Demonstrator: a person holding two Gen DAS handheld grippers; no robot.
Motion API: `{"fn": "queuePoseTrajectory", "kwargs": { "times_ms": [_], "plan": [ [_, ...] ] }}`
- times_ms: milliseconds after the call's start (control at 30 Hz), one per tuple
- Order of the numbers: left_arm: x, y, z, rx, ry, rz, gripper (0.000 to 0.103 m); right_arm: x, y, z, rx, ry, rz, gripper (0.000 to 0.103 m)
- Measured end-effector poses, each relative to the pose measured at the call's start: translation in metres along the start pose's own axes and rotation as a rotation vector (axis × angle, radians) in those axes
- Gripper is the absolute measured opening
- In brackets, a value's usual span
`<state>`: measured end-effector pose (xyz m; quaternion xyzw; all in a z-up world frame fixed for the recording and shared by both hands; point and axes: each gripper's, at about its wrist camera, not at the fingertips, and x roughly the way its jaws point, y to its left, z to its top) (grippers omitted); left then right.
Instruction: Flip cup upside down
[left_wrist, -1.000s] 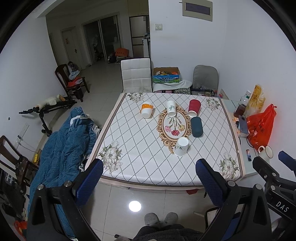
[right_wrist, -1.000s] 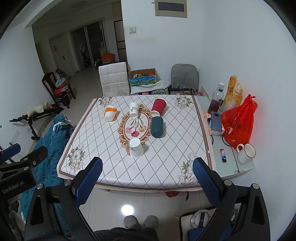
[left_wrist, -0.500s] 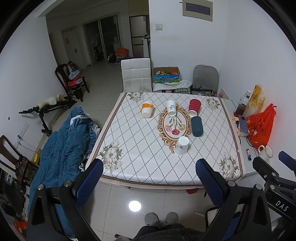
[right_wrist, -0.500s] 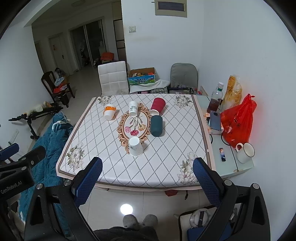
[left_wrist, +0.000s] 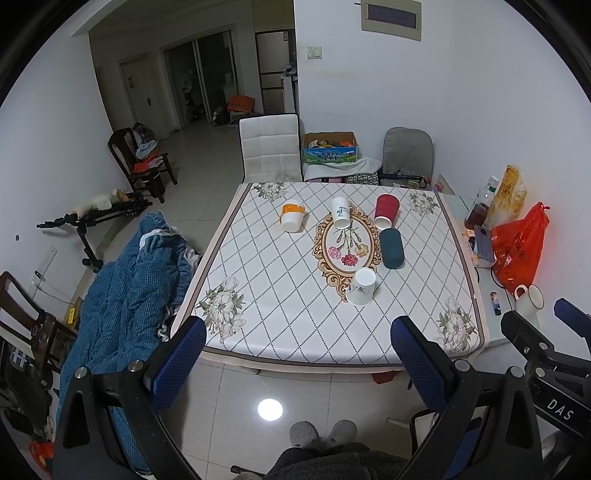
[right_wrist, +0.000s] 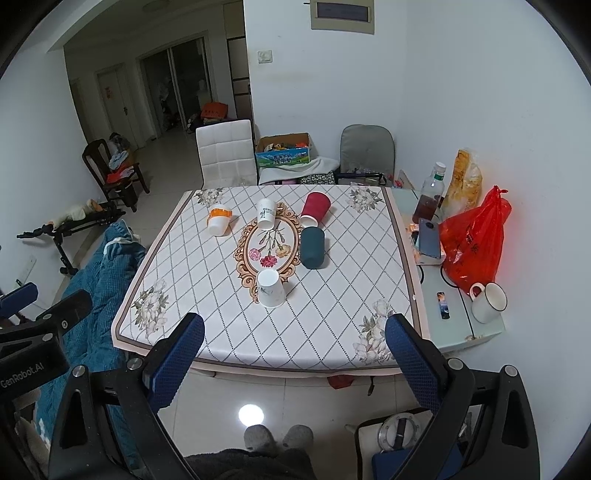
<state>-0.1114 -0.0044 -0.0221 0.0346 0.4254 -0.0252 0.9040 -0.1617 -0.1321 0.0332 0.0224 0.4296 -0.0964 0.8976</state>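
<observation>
Several cups stand upside down on a table (left_wrist: 280, 295) (right_wrist: 207, 295) with a diamond-pattern cloth. A white cup (left_wrist: 362, 286) (right_wrist: 271, 288) is nearest. Behind it are a dark green cup (left_wrist: 392, 248) (right_wrist: 312, 247), a red cup (left_wrist: 386, 212) (right_wrist: 314, 209), a white printed cup (left_wrist: 340, 217) (right_wrist: 266, 218) and a white cup with an orange band (left_wrist: 292, 220) (right_wrist: 219, 219). My left gripper (left_wrist: 297, 360) and right gripper (right_wrist: 293, 356) are both open and empty, held high above the floor in front of the table's near edge.
A blue quilt (left_wrist: 122, 302) lies left of the table. A glass side table (right_wrist: 458, 321) at the right holds a red bag (right_wrist: 474, 243), a mug (right_wrist: 487, 302), a bottle and a phone. Chairs (left_wrist: 269, 147) stand behind the table. The person's feet (left_wrist: 321, 434) are below.
Both views have drifted slightly; the table sits a little differently in frame. No cup has moved and both grippers stay open.
</observation>
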Motion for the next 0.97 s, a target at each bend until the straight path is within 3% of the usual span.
{"fn": "queuePoseTrajectory", "kwargs": {
  "times_ms": [967],
  "plan": [
    [-0.006, 0.002, -0.017, 0.003, 0.011, -0.009, 0.102, -0.007, -0.003, -0.013, 0.003, 0.01, 0.004, 0.1]
  ]
}}
